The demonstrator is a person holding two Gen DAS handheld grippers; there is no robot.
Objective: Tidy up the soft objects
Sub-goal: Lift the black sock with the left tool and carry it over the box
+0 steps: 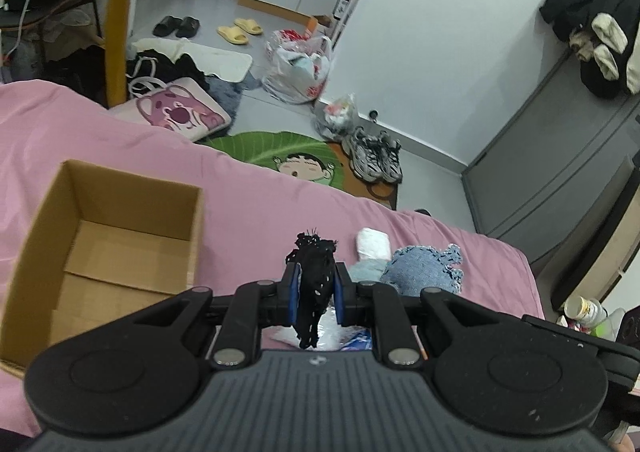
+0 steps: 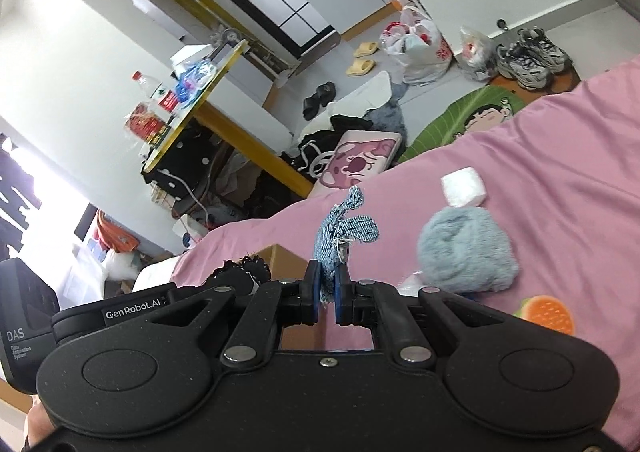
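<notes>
black lace [image 1: 314,284], right-view denim scrap [image 2: 340,236]

The left gripper [image 2: 248,276] body reads "GenRobot.AI" and "DAS"

Even daylight, blown-out window glare at left, fisheye-bent edges.

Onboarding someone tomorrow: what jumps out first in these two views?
Each hand-held gripper is pinching a soft scrap above the pink bedsheet: the left hand-held gripper holds black lace fabric, the right hand-held gripper a denim scrap. An open, empty cardboard box sits left on the bed.
</notes>
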